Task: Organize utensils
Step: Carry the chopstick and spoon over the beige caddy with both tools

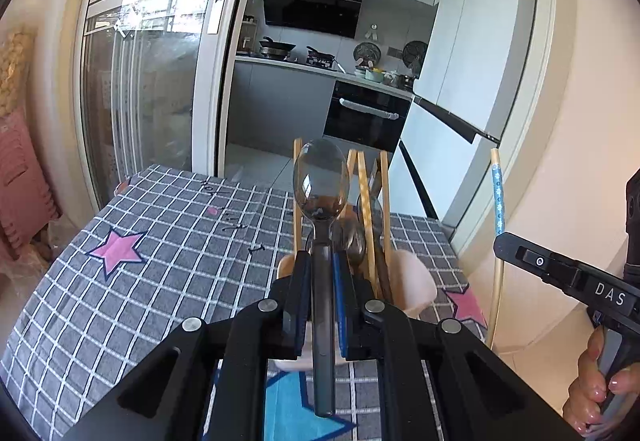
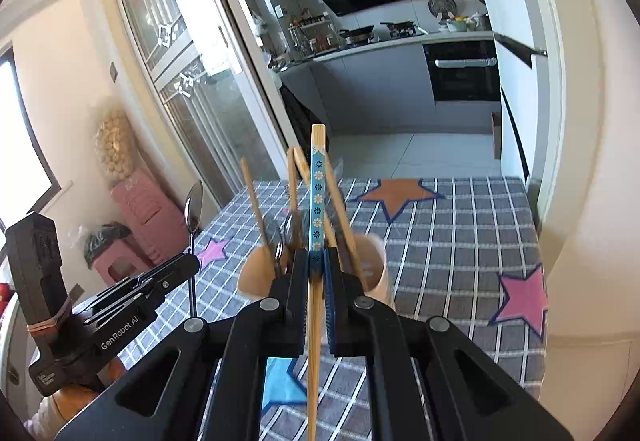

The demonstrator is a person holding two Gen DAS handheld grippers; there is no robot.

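Left claw: clenched on one dark translucent spoon. Both pads press the handle; the bowl points up and away from the camera, and the handle end runs back between the claw arms. The spoon is clear of the desk.

Right claw: clenched on one bamboo chopstick with a blue flowered band. It stands nearly upright, banded end above the pads, plain end hanging below them. It too is clear of the desk, in front of the holder.

Holder count: one pale beige cup stands upright on the desk, just beyond both claws. In it stand plain bamboo chopsticks; about four show in each view (overlap and blur prevent a firm count). Dark handles of other utensils also sit in the cup; number cannot be told.

Desk cover: one grey checked cloth with star patches. Seen across both views: two pink stars, one orange star and one blue star (the pink ones may repeat between views).

Hands: one hand shows at the right edge of the left wrist view, wrapped around the right claw's grip.

Background: a kitchen doorway with one black oven under the counter and one white fridge to its right.
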